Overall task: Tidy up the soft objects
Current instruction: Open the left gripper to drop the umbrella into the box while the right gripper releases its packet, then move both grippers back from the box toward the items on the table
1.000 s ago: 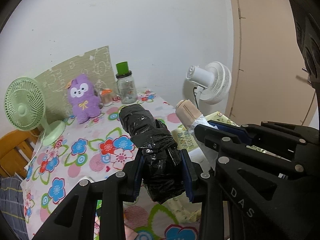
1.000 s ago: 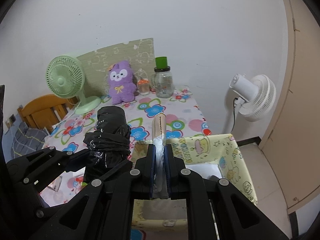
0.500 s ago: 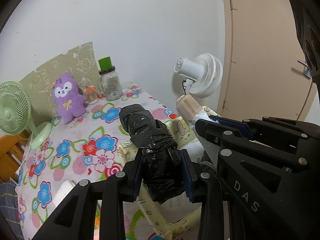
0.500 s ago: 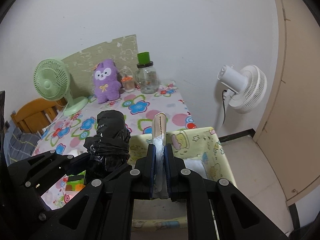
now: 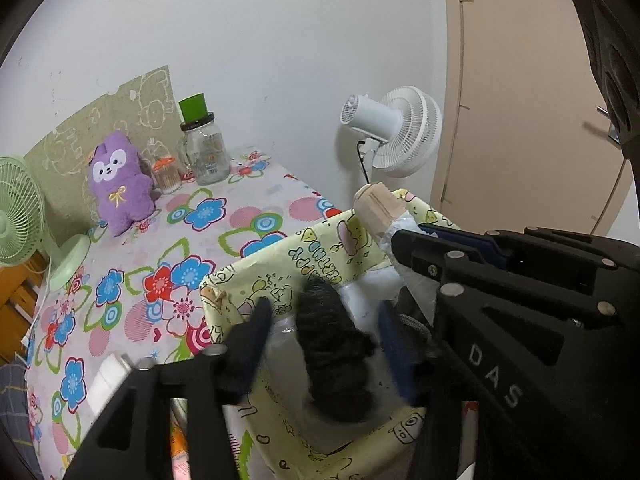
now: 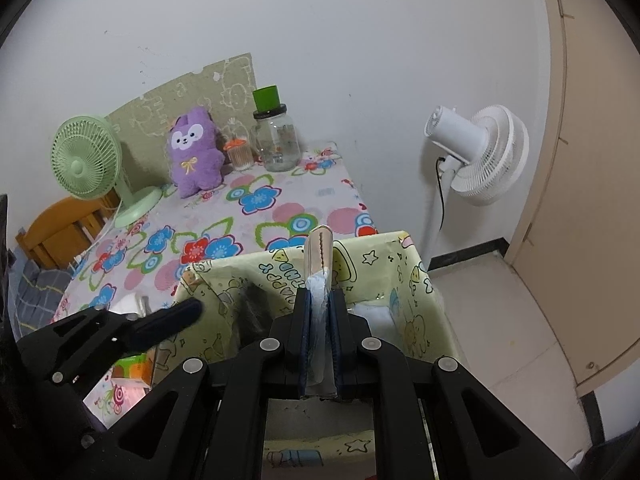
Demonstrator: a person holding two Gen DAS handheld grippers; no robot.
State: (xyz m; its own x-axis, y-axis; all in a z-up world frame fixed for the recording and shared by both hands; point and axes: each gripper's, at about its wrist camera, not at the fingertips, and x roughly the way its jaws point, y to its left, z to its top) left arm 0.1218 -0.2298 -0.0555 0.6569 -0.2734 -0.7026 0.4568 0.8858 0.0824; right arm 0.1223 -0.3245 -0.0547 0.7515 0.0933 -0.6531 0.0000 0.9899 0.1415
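My left gripper (image 5: 324, 344) is open above the yellow cartoon-print fabric bin (image 5: 256, 280). A black plastic-wrapped bundle (image 5: 332, 356) is blurred between its spread fingers, apart from both, inside the bin's mouth. My right gripper (image 6: 319, 312) is shut on a flat plastic-wrapped packet with a beige top (image 6: 319, 256), held upright over the bin (image 6: 404, 272). The packet also shows in the left wrist view (image 5: 378, 208). A purple plush toy (image 5: 118, 184) sits at the back of the table.
The floral tablecloth table (image 5: 168, 248) holds a green desk fan (image 6: 86, 160), a glass jar with a green lid (image 6: 276, 136) and a small orange-lidded jar (image 6: 239, 154). A white floor fan (image 6: 476, 152) stands right of the table. A beige door (image 6: 592, 160) is at right.
My left gripper has opened and the black bundle has left its fingers, dropping into the bin. Both grippers have moved over the bin. The right gripper still holds its packet.
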